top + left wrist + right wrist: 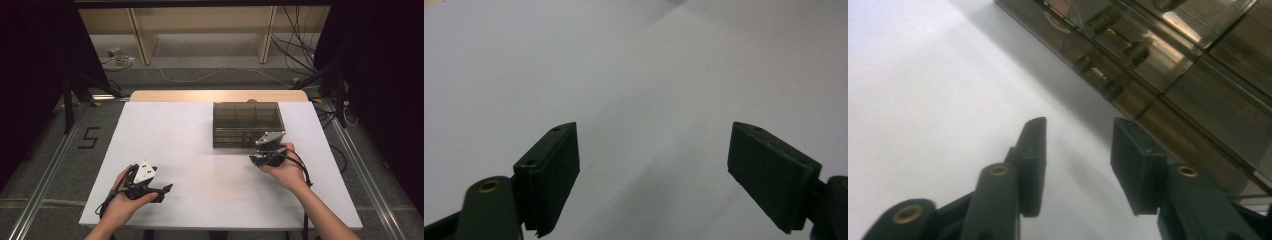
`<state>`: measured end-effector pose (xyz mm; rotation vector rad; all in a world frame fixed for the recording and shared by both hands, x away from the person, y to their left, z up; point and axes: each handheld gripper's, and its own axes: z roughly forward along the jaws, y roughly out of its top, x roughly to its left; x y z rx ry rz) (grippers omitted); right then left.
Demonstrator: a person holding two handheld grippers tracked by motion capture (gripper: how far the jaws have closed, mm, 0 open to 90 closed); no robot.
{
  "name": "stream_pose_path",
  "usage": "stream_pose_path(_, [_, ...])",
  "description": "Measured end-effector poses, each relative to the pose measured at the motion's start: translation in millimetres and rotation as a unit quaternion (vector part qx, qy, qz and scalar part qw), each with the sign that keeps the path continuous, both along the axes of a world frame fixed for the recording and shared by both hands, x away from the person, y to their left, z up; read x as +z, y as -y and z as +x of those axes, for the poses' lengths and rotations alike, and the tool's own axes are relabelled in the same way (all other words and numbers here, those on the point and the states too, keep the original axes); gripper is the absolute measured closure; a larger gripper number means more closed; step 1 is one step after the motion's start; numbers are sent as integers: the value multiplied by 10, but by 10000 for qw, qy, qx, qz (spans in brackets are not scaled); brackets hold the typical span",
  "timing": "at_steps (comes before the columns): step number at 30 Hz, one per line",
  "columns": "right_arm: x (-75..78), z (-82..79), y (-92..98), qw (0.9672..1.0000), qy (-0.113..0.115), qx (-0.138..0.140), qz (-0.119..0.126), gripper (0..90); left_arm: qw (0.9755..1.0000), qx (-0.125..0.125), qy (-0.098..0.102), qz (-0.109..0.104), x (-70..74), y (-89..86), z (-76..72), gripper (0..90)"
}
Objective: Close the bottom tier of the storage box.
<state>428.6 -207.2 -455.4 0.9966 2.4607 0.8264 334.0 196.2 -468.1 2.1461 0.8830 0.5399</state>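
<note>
A smoky see-through compartment box [247, 124] stands on the white table [200, 150], right of centre toward the back. My right gripper [256, 159] is held just in front of the box's right front corner. In the right gripper view its jaws [1078, 160] stand open with nothing between them, and the box front [1168, 75] with its small latches runs along the upper right. My left gripper [164, 193] rests low near the table's front left. In the left gripper view it [654, 170] is wide open over bare table.
A strip of wooden tabletop [220, 95] shows behind the white sheet. Beyond it are pale shelving [200, 30] and loose cables [295, 50] on the floor. A black "5" mark [89, 137] lies on the floor to the left.
</note>
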Motion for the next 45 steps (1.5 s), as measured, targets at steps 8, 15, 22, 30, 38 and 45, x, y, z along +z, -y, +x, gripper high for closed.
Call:
stream_pose_path(8, [49,-127,54,9993,-119,66,344,390,10000,-1,-32,-10,-4,1,2,204])
stream_pose_path(15, [47,-281,165,9980,-52,143,617,258,10000,5,-53,-9,-7,2,3,200])
stream_pose_path(22, [17,-472,268,9971,4,257,721,199,10000,6,-50,-8,-7,1,6,195])
stream_pose_path(30, [-13,-621,358,9959,4,336,837,195,10000,16,-57,-14,-7,2,5,194])
stream_pose_path(38, [-31,-706,433,9949,-4,368,939,192,10000,-3,-83,-12,-9,11,7,192])
stream_pose_path(45, [-58,-746,475,9943,1,398,993,186,9999,1,-118,-65,-13,8,12,190])
